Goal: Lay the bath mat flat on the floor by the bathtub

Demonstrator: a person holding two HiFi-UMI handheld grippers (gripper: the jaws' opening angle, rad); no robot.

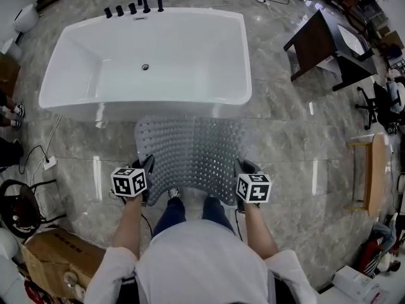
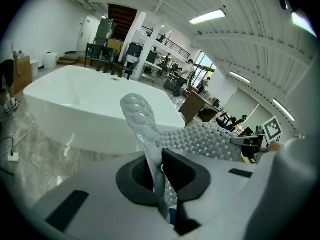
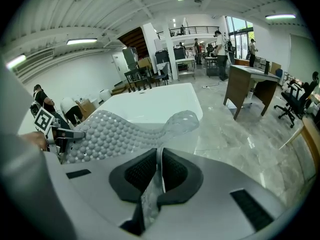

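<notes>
A clear grey bath mat (image 1: 193, 154) with rows of bumps and holes hangs stretched between my two grippers, in front of the white bathtub (image 1: 149, 59). Its far edge lies near the tub's base, and the middle bulges upward. My left gripper (image 1: 147, 168) is shut on the mat's near left corner (image 2: 142, 124), which stands up between the jaws. On the other side my right gripper (image 1: 242, 170) is shut on the near right corner (image 3: 181, 121). Each gripper view shows the other gripper across the mat.
Marble floor (image 1: 297, 138) surrounds the tub. Black taps (image 1: 136, 6) stand at the tub's far rim. A dark wooden desk (image 1: 319, 43) and office chair (image 1: 380, 103) are at the right, a wooden bench (image 1: 370, 170) is nearer, and a cardboard box (image 1: 60, 255) sits at lower left. A power strip (image 1: 47, 163) lies left.
</notes>
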